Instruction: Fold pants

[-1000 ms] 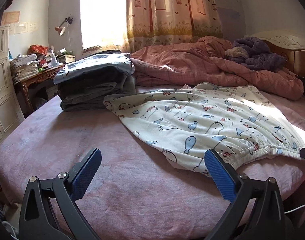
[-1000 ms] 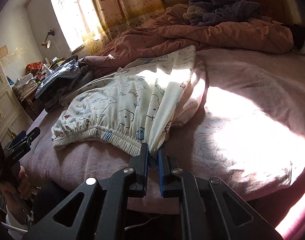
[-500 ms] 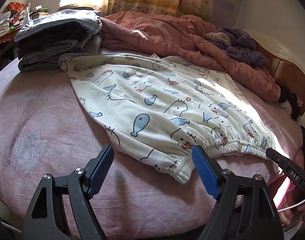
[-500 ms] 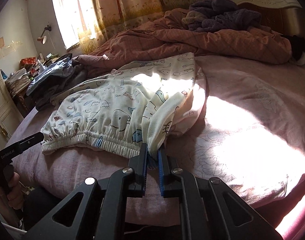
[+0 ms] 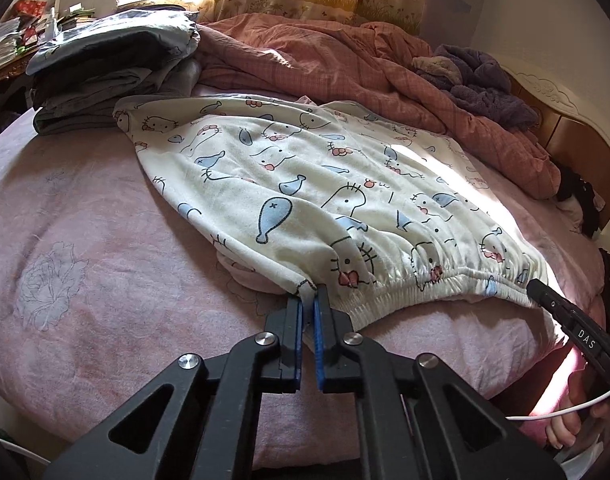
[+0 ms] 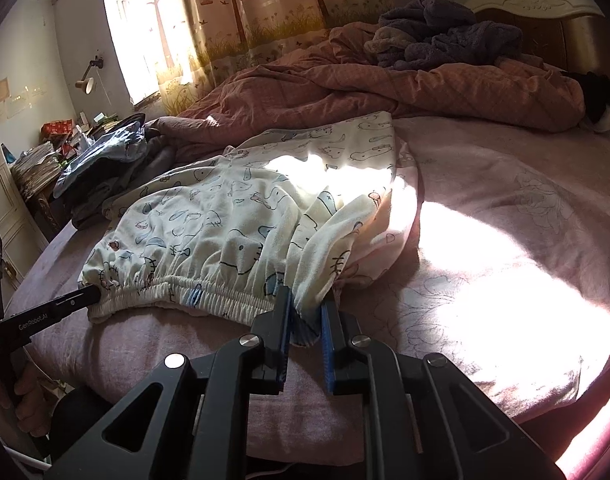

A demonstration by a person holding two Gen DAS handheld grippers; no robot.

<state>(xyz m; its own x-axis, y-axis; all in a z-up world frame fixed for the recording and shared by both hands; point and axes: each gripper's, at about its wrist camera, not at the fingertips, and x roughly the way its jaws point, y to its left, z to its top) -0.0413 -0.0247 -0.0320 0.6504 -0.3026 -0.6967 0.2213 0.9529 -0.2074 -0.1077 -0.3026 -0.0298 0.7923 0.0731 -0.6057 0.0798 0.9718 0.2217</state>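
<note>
White pants with a cat-and-fish print point(image 5: 325, 200) lie flat on the pink bed sheet point(image 5: 85, 240), elastic waistband toward me. My left gripper point(image 5: 308, 300) is shut on the waistband's left corner. My right gripper point(image 6: 307, 304) holds the waistband's right corner point(image 6: 305, 320), its jaws slightly parted around the bunched fabric. Each gripper's tip shows in the other's view: the right one point(image 5: 545, 298) and the left one point(image 6: 85, 294). The pants also show in the right wrist view point(image 6: 241, 216), legs stretching toward the back.
A stack of folded clothes point(image 5: 113, 68) sits at the back left of the bed. A rumpled pink quilt point(image 5: 345, 64) and a purple blanket point(image 5: 477, 80) lie along the back. The headboard point(image 5: 565, 120) is at the right. A cluttered desk point(image 6: 41, 164) stands by the window.
My left gripper moved forward to the waistband's left corner and shut on it. The right gripper kept its hold while its jaws parted a little.
</note>
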